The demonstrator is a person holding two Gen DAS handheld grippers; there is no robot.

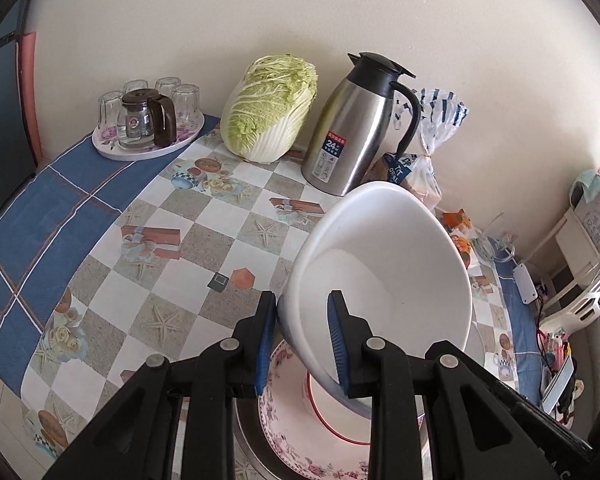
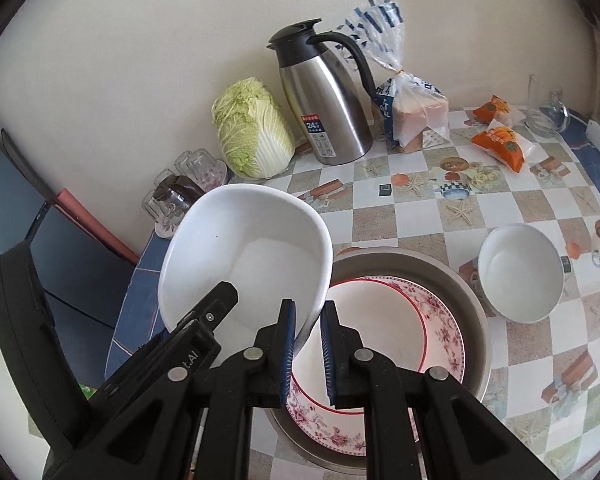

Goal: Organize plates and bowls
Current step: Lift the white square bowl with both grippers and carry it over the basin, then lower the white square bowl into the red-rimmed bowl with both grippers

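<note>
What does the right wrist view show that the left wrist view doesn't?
Only the right wrist view: a small white bowl upright on the table, right of the metal basin, two orange snack packs, and the right gripper holding nothing. Only the left wrist view: the whole tray of glasses and a shelf off the table's end. Both: the big white bowl, tilted, its rim clamped by the left gripper above the floral plate, plus cabbage, flask and bread bag.
</note>
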